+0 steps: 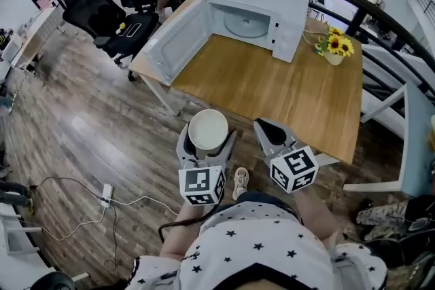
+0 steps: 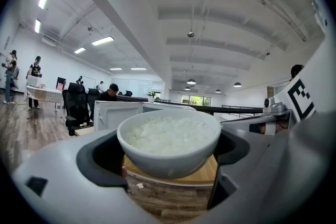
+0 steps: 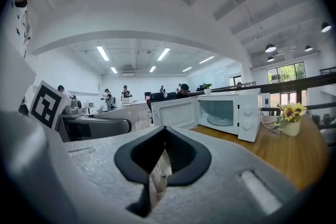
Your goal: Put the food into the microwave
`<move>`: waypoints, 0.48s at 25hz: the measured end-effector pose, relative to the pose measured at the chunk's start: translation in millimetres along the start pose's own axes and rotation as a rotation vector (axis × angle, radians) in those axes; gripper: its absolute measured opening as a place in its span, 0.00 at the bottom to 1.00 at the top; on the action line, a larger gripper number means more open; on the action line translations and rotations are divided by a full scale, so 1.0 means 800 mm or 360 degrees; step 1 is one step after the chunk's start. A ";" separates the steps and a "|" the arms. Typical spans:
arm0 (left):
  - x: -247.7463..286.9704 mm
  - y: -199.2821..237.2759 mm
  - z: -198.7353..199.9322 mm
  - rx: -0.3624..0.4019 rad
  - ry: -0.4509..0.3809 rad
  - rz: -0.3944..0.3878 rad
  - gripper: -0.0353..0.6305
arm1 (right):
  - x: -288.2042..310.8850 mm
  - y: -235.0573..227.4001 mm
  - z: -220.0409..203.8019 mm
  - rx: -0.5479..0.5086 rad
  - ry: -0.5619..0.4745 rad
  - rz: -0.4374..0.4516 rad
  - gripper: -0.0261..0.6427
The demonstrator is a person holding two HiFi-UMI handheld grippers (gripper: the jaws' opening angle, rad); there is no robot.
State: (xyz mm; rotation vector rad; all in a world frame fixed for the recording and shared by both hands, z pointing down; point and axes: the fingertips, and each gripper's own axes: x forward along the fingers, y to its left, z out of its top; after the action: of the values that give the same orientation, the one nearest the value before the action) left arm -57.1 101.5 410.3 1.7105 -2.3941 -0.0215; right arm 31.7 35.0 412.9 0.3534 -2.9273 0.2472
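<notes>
- Wooden table (image 1: 285, 88): a microwave and a flower pot are borne on it.
- Microwave (image 1: 262, 13): white, set at the table's far side, its door swung wide open.
- Left gripper (image 2: 167, 157): clamped on a bowl.
- Right gripper (image 3: 163, 157): jaws brought together, nothing held.
- Bowl of rice (image 1: 208, 129): white, held upright before the table's near edge, well apart from the microwave.
- Flower pot (image 1: 334, 49): placed right of the microwave.

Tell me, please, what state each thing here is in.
microwave door: swung wide open.
microwave: cavity empty, turntable bare.
bowl: filled with rice, gripped.
left gripper: jaws shut on bowl.
right gripper: jaws together, empty.
</notes>
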 end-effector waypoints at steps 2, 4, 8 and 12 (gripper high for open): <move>0.021 0.005 0.009 0.0000 -0.0008 0.0006 0.78 | 0.016 -0.016 0.010 -0.0003 -0.0005 0.0002 0.05; 0.042 0.010 0.015 0.0002 -0.0014 0.0011 0.78 | 0.033 -0.032 0.016 -0.0012 -0.0004 0.0005 0.05; 0.085 0.017 0.020 0.0013 -0.0010 0.0017 0.78 | 0.066 -0.061 0.024 -0.0041 -0.0002 0.0019 0.05; 0.119 0.024 0.026 0.0011 -0.0016 0.0027 0.78 | 0.093 -0.084 0.033 -0.0061 0.0000 0.0037 0.05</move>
State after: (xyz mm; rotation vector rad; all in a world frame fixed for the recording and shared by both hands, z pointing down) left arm -108.4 16.9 407.1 1.6974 -2.4186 -0.0194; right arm -26.5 -50.2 411.8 0.3139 -2.9333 0.1941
